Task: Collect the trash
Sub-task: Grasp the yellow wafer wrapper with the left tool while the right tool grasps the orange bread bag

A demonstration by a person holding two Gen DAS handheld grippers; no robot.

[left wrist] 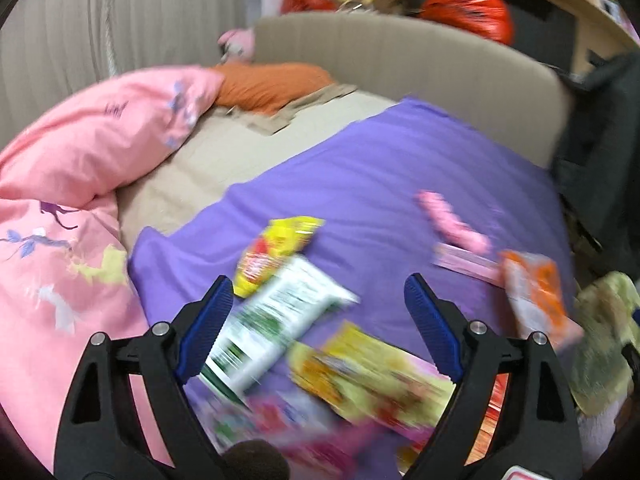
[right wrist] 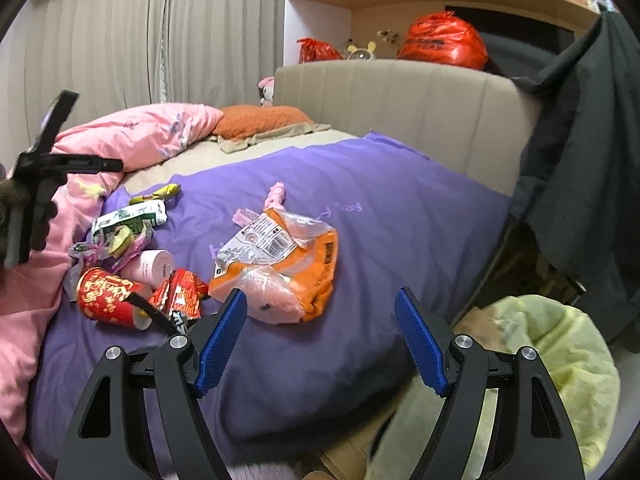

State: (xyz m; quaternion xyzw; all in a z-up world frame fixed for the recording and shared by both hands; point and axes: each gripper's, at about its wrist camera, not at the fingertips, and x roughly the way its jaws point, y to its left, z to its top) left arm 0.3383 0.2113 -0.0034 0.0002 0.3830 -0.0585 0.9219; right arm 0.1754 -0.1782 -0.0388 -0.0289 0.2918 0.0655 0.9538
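Bed (right wrist: 224, 152) fills both views, beige sheet, padded beige headboard (right wrist: 400, 100) behind. Purple blanket (right wrist: 380, 208) spread over most of it, pink duvet (right wrist: 140, 132) bunched on the left side, orange pillow (right wrist: 260, 120) near the headboard. Dark garment (right wrist: 580, 160) hangs at the right edge. Pale green-yellow bag (right wrist: 560, 360) sits off the bed's right side, low in the right wrist view. Big red plastic bag (right wrist: 444, 40) on the shelf above the headboard.

Trash all lies on the purple blanket. Orange and clear plastic bag (right wrist: 280, 264) near the blanket's middle, just ahead of the right hand-held gripper (right wrist: 320, 320), with a pink wrapper (right wrist: 276, 196) beyond it. Cluster to the left: red paper cup (right wrist: 108, 296) on its side, red crumpled wrapper (right wrist: 180, 296) touching it, pink cylinder (right wrist: 148, 266) behind, green-white packet (right wrist: 128, 220), yellow packet (right wrist: 156, 194) farthest.

Left wrist view is motion blurred. Left hand-held gripper (left wrist: 320, 308) hovers over the green-white packet (left wrist: 276, 328), yellow packet (left wrist: 276, 252) and another yellow-pink wrapper (left wrist: 372, 376).

Left hand-held gripper: released, jaws wide apart, nothing between. Right hand-held gripper: released too, jaws wide, empty, apart from the orange bag.
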